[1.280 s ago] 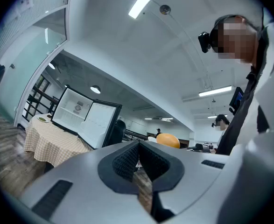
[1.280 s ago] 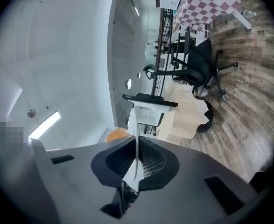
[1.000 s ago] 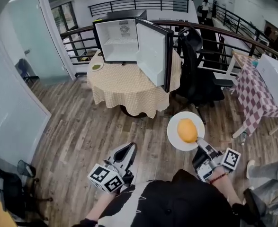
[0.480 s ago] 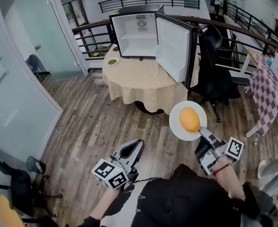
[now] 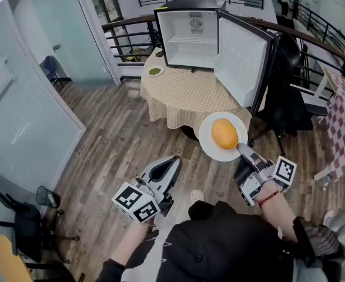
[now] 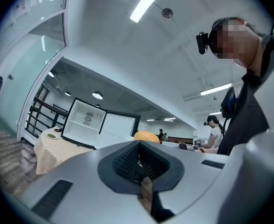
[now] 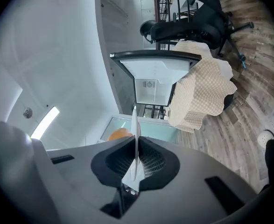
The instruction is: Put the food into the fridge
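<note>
The head view looks steeply down from above the person (image 5: 219, 245) toward the far open white mini fridge (image 5: 190, 37) on the round checked-cloth tabletop (image 5: 184, 98). Both gripper views sit low behind their jaws, facing that same fridge; the right gripper view is rolled sideways.

Black top (image 5: 219, 239) with white splotches, red bracelet (image 5: 270, 197), plus a grey left gripper (image 5: 174, 162) and right gripper (image 5: 241, 149) with black-and-white marker cubes.

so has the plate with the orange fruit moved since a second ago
Yes. The plate has come closer to the round table: earlier, floor showed between them; now its rim overlaps the table's edge.
</note>
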Demonstrator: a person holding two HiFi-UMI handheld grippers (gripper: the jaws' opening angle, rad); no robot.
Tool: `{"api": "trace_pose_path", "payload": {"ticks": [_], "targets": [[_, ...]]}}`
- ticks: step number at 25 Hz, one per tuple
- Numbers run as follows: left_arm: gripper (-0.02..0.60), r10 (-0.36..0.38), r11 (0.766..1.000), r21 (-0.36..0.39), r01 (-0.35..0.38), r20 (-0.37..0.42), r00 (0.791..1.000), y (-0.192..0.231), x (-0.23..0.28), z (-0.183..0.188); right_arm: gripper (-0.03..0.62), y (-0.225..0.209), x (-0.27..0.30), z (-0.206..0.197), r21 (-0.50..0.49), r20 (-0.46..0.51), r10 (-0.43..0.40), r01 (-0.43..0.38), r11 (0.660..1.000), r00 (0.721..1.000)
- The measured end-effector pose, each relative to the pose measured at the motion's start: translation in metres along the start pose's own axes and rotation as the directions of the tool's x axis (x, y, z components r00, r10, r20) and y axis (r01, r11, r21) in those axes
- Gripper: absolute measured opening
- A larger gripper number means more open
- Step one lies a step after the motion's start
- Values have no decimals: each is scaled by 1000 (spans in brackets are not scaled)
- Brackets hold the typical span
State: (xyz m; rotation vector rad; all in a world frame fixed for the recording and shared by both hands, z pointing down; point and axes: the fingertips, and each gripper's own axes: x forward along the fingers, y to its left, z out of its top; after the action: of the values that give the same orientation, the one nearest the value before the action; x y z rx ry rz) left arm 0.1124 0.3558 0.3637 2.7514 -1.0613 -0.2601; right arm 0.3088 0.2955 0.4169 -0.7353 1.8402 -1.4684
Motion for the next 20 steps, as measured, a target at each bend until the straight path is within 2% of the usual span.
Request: {"api": "trace_pose_path", "payload": {"ticks": [4,5,8,12,17,20], "targets": [[12,-113,987,-116,109,-30,993,41,27,3,25,-20,58,14,13,-22,7,-6,1000,1000],[12,-132,984,-123,126,-35,991,55,37,7,25,-24,75,20,23,-20,12,-11,1000,1000],[12,-136,988,-77,135,-12,991,105,67,30,25,-31,124,44,27,-20,15,-14,1000,1000],[12,-147,989,-13,147,-2,989,169,113,60,25,-32,192,84,-21,-13,27,-27,999,1000],[12,-158,983,98,154,38,987,218,148,82,25,-39,254,126,-65,26,4,-3,998,1000],[12,-145,980,143,140,23,989,247,156,87,25,-43,282,138,-44,59,-4,6,999,998]]}}
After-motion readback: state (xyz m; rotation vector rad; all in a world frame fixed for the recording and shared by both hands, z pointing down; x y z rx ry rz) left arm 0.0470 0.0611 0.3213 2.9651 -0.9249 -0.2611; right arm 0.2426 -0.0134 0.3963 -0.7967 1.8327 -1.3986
